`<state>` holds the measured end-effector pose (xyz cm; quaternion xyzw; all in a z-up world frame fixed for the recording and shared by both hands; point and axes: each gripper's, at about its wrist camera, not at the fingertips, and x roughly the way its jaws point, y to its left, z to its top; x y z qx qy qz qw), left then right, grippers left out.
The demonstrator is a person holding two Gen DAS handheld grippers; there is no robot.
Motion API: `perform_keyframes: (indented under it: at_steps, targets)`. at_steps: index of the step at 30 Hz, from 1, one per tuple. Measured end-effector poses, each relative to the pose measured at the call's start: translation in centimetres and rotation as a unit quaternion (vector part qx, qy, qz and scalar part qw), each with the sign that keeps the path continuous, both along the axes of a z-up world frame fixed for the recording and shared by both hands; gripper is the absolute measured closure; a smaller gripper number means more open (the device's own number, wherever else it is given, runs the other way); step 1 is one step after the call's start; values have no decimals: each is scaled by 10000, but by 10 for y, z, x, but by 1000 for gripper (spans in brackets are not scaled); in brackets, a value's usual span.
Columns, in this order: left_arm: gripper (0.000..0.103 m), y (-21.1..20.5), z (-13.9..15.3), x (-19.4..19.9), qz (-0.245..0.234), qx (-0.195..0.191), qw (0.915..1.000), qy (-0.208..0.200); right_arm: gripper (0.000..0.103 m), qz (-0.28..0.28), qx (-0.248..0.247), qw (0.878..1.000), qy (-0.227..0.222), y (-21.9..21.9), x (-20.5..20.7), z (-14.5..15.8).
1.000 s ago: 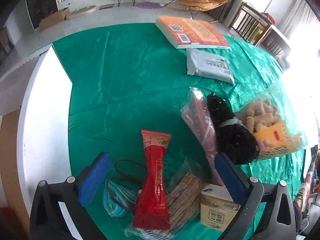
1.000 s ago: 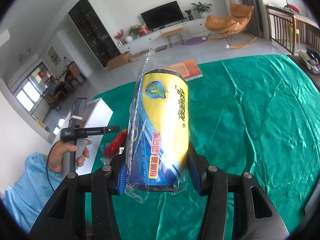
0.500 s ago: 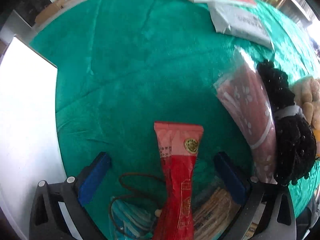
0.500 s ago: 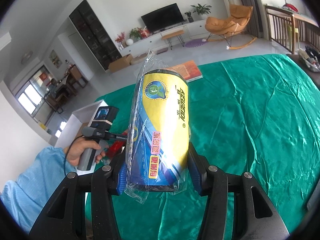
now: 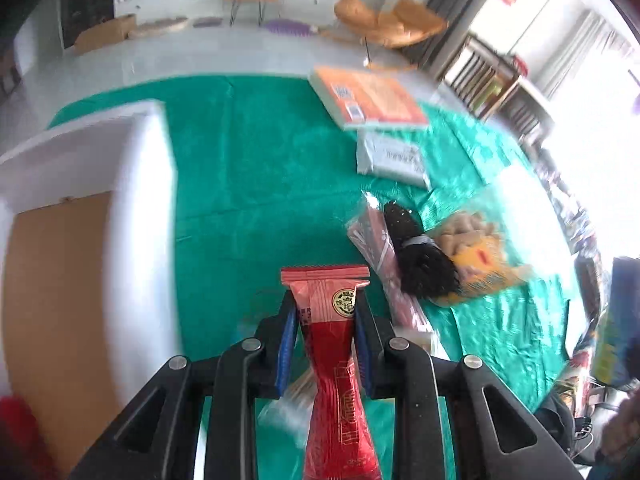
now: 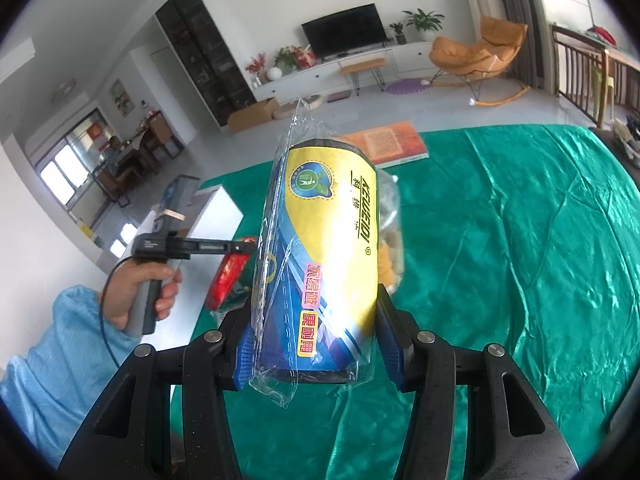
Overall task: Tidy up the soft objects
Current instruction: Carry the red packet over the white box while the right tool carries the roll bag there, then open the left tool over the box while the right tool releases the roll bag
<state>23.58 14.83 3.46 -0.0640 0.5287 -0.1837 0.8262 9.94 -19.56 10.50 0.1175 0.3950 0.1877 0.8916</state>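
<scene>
The left claw (image 5: 325, 334) has just been closing and now grips a red packet (image 5: 334, 364) between its blue pads, lifted above the green-covered worktop (image 5: 256, 168). The right claw (image 6: 316, 344) is clamped at a middling width on a yellow-and-blue roll in clear wrap (image 6: 324, 264), held upright above the worktop. Just beyond the red packet lie a pink wrapped bundle (image 5: 374, 248), a black bundle (image 5: 420, 260) touching it, and a yellow snack bag (image 5: 476, 256) beside that. To the left stands a white box (image 5: 136, 184). Farther off lie a grey pouch (image 5: 390, 156) and an orange book (image 5: 372, 96).
</scene>
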Motion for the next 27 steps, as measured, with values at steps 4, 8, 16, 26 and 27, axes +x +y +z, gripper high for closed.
perform_keyframes:
  at_steps: [4, 8, 16, 26, 27]
  targets:
    - [77, 81, 51, -63, 615, 121, 9968, -504, 49, 797, 388, 9961, 18, 77, 11, 10]
    - [76, 160, 70, -114, 1527, 982, 9807, -728, 49, 1729, 1022, 9795, 134, 172, 17, 18]
    - [2, 207, 35, -151, 2616, 1336, 9525, -799, 31, 2258, 1177, 9647, 669, 256, 26, -20]
    - [2, 8, 11, -168, 259, 519, 9919, -1126, 29, -227, -1232, 9921, -25, 59, -12, -99]
    - [2, -19, 2, -174, -31, 463, 9936, -1028, 29, -563, -1441, 9879, 142, 35, -12, -117]
